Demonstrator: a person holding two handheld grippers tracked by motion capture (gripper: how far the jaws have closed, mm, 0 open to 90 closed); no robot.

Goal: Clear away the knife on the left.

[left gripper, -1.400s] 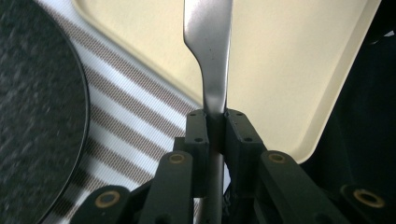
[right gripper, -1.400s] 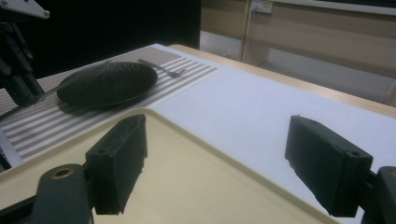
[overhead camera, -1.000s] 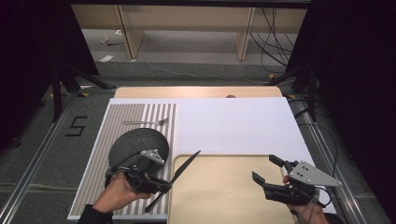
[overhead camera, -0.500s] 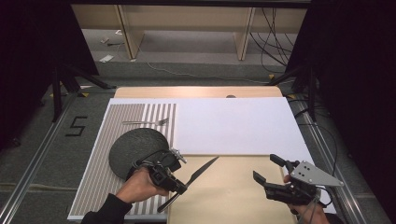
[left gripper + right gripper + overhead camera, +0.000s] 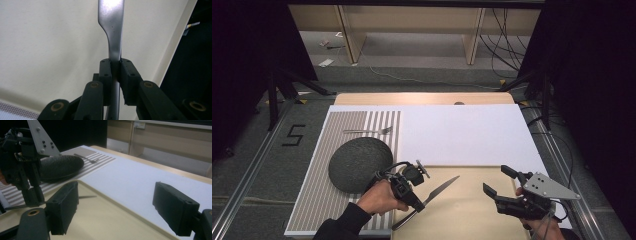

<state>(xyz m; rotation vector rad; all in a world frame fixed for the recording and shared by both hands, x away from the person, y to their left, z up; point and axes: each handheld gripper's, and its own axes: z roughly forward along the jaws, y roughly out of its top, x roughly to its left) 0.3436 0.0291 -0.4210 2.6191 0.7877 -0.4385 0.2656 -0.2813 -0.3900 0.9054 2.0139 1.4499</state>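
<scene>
My left gripper [image 5: 417, 201] is shut on a silver table knife [image 5: 443, 186], clamping it near where handle meets blade. The knife hangs low over the left part of the cream tray [image 5: 472, 217], blade pointing right and away. In the left gripper view the blade [image 5: 111, 25] rises straight from between the closed pads [image 5: 105, 71]. A dark round plate [image 5: 360, 162] lies just left of that hand on the striped placemat [image 5: 319, 200]. My right gripper [image 5: 495, 179] stands open with nothing in it over the tray's right side, and in the right gripper view its pads [image 5: 63, 206] are wide apart.
A fork [image 5: 367, 131] lies on the striped placemat behind the plate. A white sheet [image 5: 462, 132] covers the table's far right half. In the right gripper view the left gripper [image 5: 32, 195] stands at left, with the plate [image 5: 61, 166] and fork [image 5: 87, 158] beyond. Dark floor surrounds the table.
My left gripper has carried the knife to the right, from the plate's edge to over the tray's left part. The right gripper has stayed in place.
</scene>
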